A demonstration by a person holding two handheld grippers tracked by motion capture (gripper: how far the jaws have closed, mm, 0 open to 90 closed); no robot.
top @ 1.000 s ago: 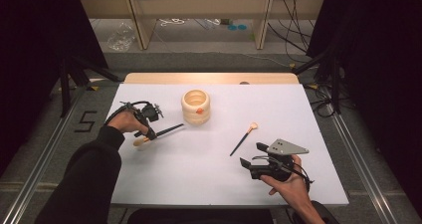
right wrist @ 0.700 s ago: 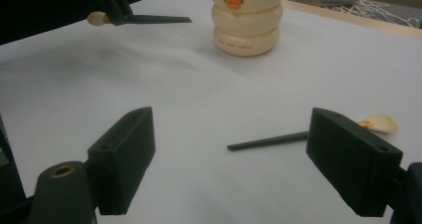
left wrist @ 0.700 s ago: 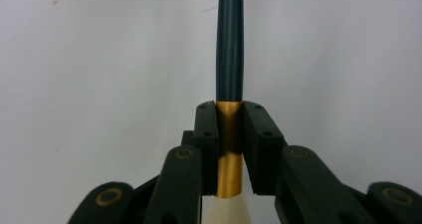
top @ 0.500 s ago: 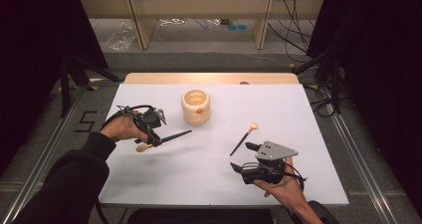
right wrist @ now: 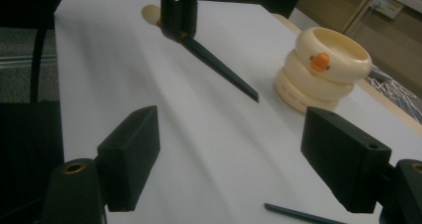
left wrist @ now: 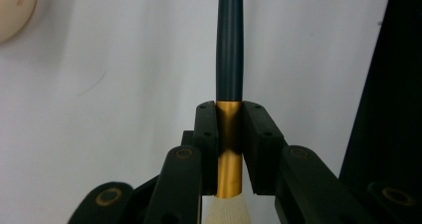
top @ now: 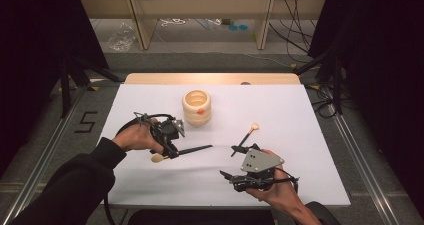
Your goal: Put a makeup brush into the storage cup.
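Worktop [top: 300, 115] white under our rig, dark surround, cream holder [top: 196, 106] at centre, left hand-held gripper [top: 172, 152] raised, pinching brush [top: 192, 149] by its ferrule, right hand-held gripper [top: 227, 177] spread, jaws just closing, nothing between, second brush [top: 245, 139] lying beside it.

This looks like a lab recording booth. A white table [top: 300, 180] stands between black curtains [top: 380, 60], with dark stand legs [top: 70, 80] at both sides and metal floor rails [top: 45, 150]. A taped number five [top: 86, 121] marks the grey floor. Behind, loose cables [top: 295, 25] trail past plain wooden shelving [top: 140, 20].
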